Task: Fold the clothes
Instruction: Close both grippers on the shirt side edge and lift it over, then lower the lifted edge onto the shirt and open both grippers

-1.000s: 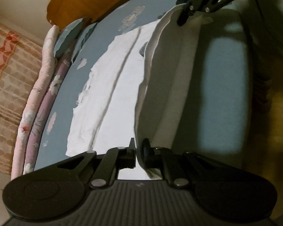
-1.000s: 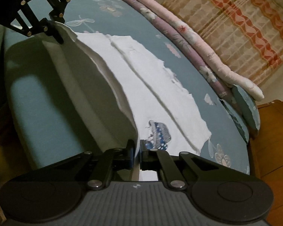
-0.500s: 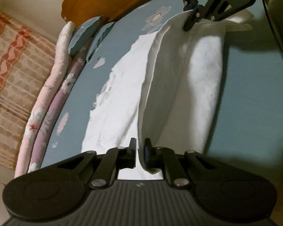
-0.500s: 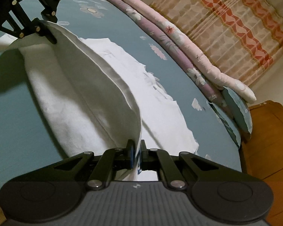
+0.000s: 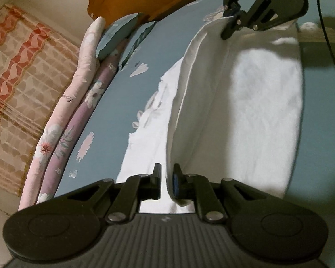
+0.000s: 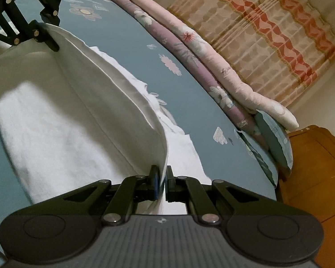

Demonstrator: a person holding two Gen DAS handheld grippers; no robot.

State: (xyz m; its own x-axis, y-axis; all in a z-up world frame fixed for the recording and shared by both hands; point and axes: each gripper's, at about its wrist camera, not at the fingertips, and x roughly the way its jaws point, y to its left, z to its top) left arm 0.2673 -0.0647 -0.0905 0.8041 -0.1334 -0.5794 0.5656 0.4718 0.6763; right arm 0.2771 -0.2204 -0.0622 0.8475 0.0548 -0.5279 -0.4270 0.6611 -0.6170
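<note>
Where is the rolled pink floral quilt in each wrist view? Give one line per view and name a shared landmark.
Left wrist view: the pink floral quilt runs up the left side, along the blue bedsheet's far edge.
Right wrist view: the quilt slants from top centre down to the right.
Shared landmark: the orange-patterned curtain just behind the quilt in both.

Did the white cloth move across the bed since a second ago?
Yes. The white cloth's lifted edge, between both grippers, has travelled across the blue bedsheet toward the rolled pink quilt, covering more of the flat layer.
</note>
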